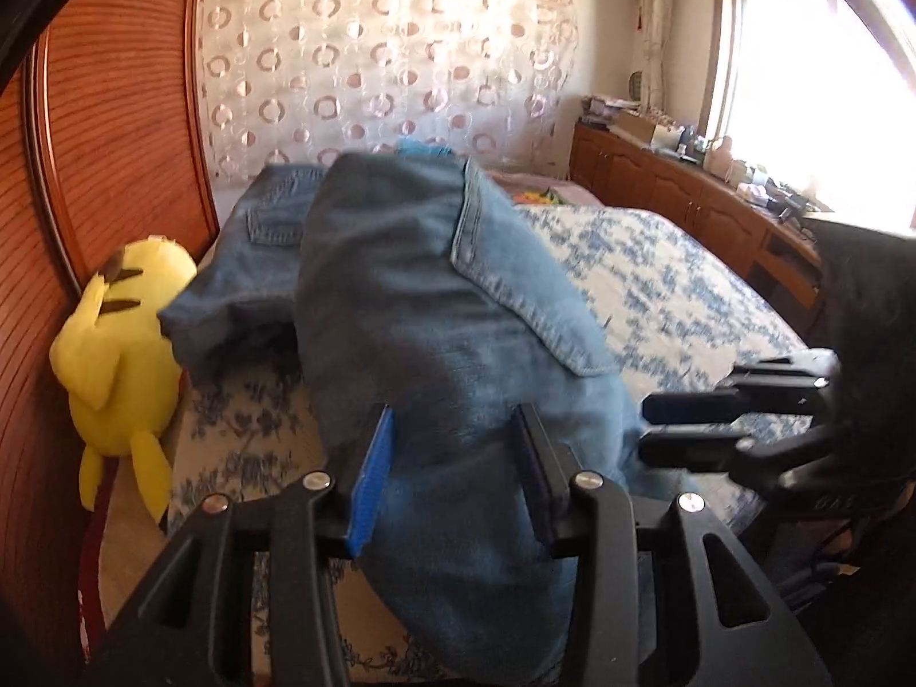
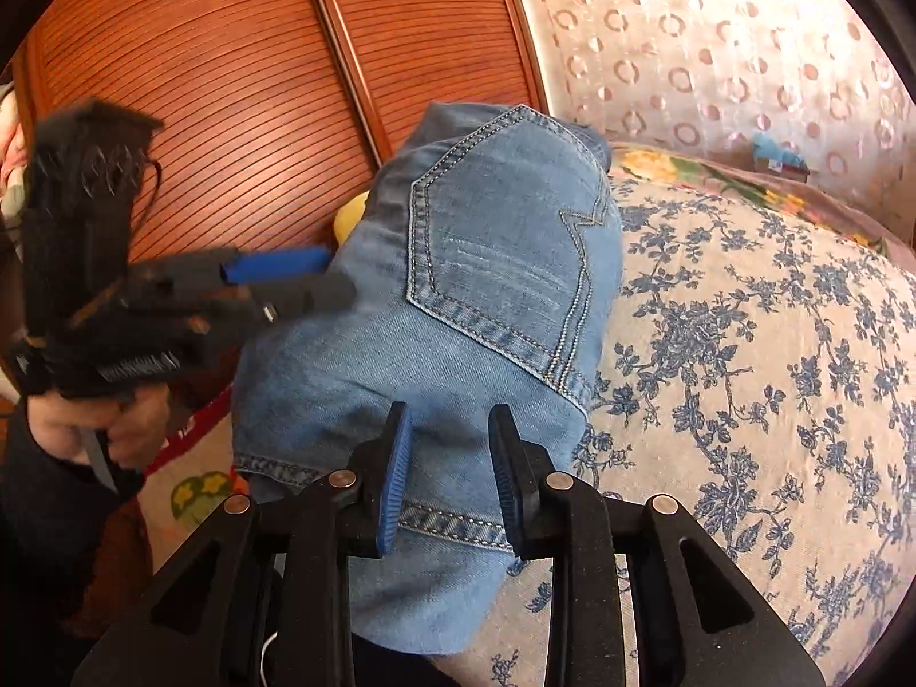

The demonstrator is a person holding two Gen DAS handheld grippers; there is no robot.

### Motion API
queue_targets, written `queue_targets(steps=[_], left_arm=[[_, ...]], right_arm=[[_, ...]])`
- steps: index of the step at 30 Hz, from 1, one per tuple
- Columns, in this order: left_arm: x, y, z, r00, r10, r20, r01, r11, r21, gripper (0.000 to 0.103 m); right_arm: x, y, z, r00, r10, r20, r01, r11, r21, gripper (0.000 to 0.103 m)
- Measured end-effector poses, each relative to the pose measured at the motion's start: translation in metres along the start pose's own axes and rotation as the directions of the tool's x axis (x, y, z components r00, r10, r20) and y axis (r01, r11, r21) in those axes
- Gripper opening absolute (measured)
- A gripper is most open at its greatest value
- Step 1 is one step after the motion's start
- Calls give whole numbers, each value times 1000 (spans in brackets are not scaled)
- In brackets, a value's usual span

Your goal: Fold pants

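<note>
Blue denim pants (image 1: 401, 297) lie bunched on the bed, back pockets up, and fill the middle of the right wrist view (image 2: 458, 286) too. My left gripper (image 1: 455, 418) has its jaws around a thick fold of the denim near the bed's front edge; it also shows from the side in the right wrist view (image 2: 320, 275), its tips pressed into the pants. My right gripper (image 2: 449, 423) has its jaws around the waistband end of the pants. It shows at the right in the left wrist view (image 1: 647, 426), fingers close together against the denim.
The bed has a white cover with blue flowers (image 2: 744, 343). A yellow plush toy (image 1: 120, 355) lies at the bed's left edge against a wooden slatted wardrobe (image 1: 114, 114). A wooden sideboard (image 1: 687, 194) with clutter stands under the window at right. A patterned curtain (image 1: 389, 57) hangs behind.
</note>
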State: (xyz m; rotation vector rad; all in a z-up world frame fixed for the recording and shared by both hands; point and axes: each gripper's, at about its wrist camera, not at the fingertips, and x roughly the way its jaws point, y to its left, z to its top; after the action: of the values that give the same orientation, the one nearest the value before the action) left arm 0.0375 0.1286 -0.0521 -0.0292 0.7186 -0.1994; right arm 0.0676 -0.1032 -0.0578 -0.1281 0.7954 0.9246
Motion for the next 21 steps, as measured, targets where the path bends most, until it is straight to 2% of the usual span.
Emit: queue_targets(steps=[7, 9, 15, 21], left_arm=[[25, 17, -21, 999, 26, -31, -27, 999, -31, 44], [28, 23, -26, 1000, -3, -29, 1, 998, -66, 44], [27, 19, -26, 1000, 11, -18, -12, 999, -45, 44], [14, 19, -21, 1000, 11, 1, -11, 997, -74, 44]], right_arm=[[16, 3, -9, 999, -14, -39, 13, 1000, -14, 27], [19, 3, -13, 999, -13, -37, 12, 1000, -22, 27], [23, 1, -16, 999, -11, -40, 10, 1000, -21, 27], [23, -1, -16, 999, -8, -37, 8, 1000, -16, 27]])
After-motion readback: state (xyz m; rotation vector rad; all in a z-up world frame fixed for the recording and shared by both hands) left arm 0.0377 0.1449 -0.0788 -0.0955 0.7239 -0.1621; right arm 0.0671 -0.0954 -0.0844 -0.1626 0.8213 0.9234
